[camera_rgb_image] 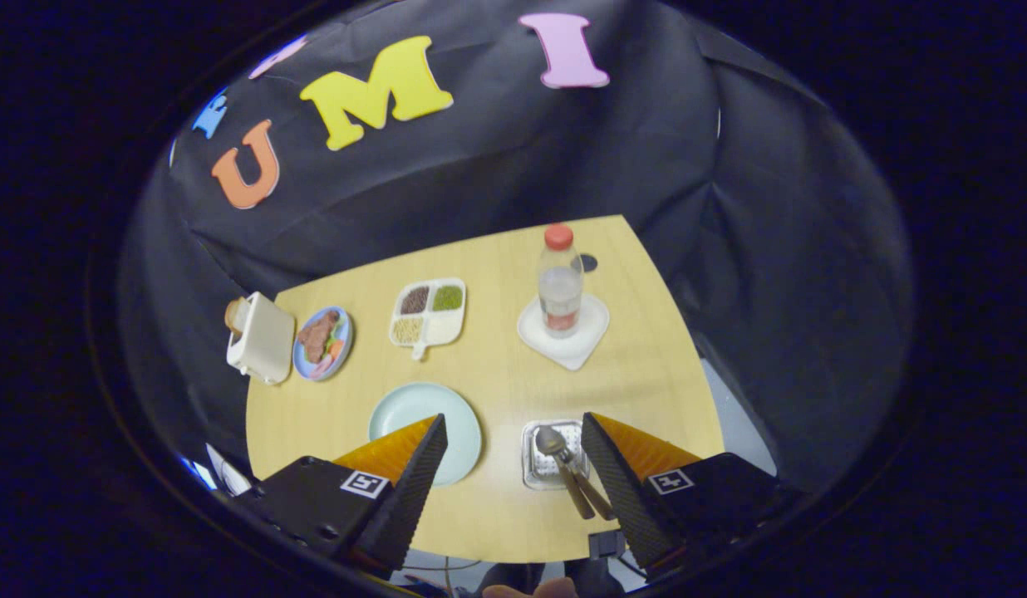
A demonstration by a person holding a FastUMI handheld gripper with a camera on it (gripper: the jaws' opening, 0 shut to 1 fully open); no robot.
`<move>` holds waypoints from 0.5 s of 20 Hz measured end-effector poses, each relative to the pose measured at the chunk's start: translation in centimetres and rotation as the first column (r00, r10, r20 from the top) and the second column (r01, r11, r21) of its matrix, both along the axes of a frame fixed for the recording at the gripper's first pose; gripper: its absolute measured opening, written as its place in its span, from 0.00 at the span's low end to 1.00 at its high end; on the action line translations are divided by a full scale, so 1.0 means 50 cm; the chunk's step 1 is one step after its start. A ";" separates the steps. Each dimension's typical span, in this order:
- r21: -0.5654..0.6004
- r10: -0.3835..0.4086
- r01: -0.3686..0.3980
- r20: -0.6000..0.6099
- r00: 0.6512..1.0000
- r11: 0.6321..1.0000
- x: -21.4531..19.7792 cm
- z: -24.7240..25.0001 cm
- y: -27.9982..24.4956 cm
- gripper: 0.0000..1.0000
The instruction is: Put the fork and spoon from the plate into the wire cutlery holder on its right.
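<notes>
- The gripper (513,465) sits at the bottom middle of the frame, high above a wooden table (497,365), with its two fingers spread wide apart and nothing between them but bare tabletop.
- The wire cutlery holder (551,455) stands low and right of centre, just inside the right finger (617,486) and touching it in the picture, though it lies well below on the table.
- A spoon (553,443) rests in the holder, bowl up and toward the middle of the frame, handle slanting down toward the right finger.
- A second wooden handle (595,496) lies beside the spoon's, also leaning out of the holder; its head is hidden, so I cannot tell for sure that it is the fork.
- The pale green plate (422,409) lies low and left of centre, its lower part covered by the left finger (414,482); the part that shows carries no cutlery.
- The holder stands to the right of the plate, with a strip of table between them.
- Beyond the fingers, toward the middle of the frame, are a divided dish of grains (429,314) and a clear bottle with a red cap (560,282) standing on a white coaster (580,345).
- At the left of the table are a small blue plate of food (322,342) and a white toaster (260,339) with bread in it.
</notes>
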State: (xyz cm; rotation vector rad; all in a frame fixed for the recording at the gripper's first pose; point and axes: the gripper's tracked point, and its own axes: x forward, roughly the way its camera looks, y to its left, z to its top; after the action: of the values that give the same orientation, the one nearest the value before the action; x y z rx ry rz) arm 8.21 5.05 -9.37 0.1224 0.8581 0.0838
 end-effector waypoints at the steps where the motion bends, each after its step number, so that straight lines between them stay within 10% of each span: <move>1: -0.006 0.006 -0.006 0.078 0.997 1.000 0.009 0.039 0.007 0.97; 10: 0.052 -0.010 -0.025 0.590 0.807 0.998 -0.019 0.331 0.041 0.97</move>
State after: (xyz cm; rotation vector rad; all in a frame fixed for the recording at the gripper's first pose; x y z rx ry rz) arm 7.27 7.10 7.17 0.1367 0.2262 0.1452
